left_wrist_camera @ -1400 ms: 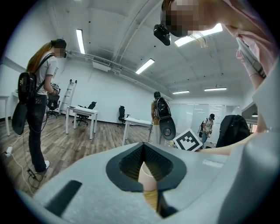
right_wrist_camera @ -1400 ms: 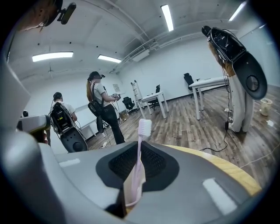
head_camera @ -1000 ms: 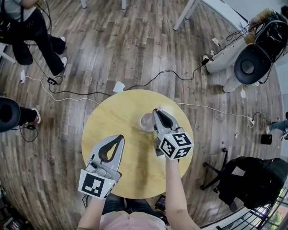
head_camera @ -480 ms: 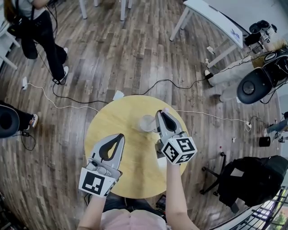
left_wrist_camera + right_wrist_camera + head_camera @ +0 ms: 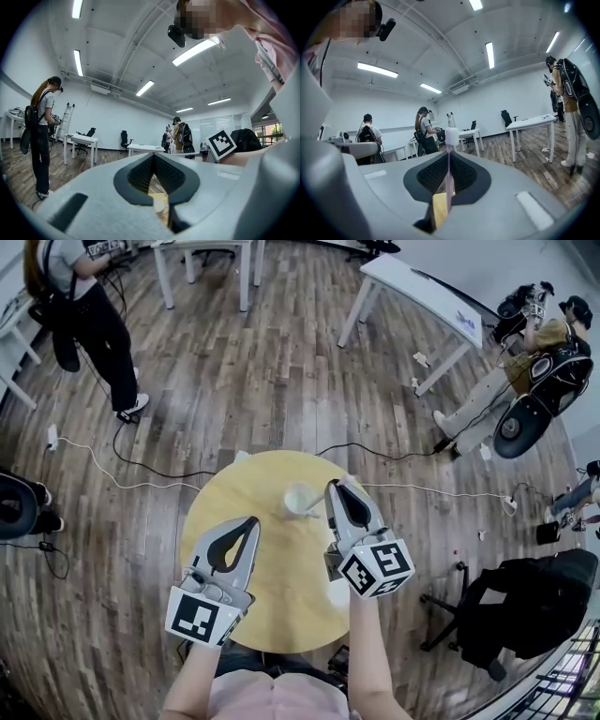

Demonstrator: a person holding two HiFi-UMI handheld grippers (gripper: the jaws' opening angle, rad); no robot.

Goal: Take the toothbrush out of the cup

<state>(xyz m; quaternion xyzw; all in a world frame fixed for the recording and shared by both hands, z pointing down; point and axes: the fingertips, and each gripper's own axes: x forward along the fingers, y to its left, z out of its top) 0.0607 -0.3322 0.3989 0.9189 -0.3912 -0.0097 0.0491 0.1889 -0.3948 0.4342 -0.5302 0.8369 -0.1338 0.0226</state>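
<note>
A pale cup (image 5: 301,500) stands upright near the middle of the round yellow table (image 5: 244,498). My right gripper (image 5: 339,484) hangs just right of the cup and above it, shut on a pink toothbrush (image 5: 448,180). The brush's white bristle head (image 5: 451,136) sticks up past the jaw tips in the right gripper view. My left gripper (image 5: 252,521) is held over the table's left half, apart from the cup. Its jaws meet at the tips (image 5: 153,156) with nothing between them.
A black cable (image 5: 375,451) and a white one (image 5: 441,491) run over the wood floor beyond the table. A black chair with a bag (image 5: 525,601) stands at the right, white desks (image 5: 422,292) at the back. A person (image 5: 89,320) stands far left; another sits far right.
Both grippers have risen, the right one more, carrying the toothbrush up beside the cup. The head view has tipped up and shows more of the room.
</note>
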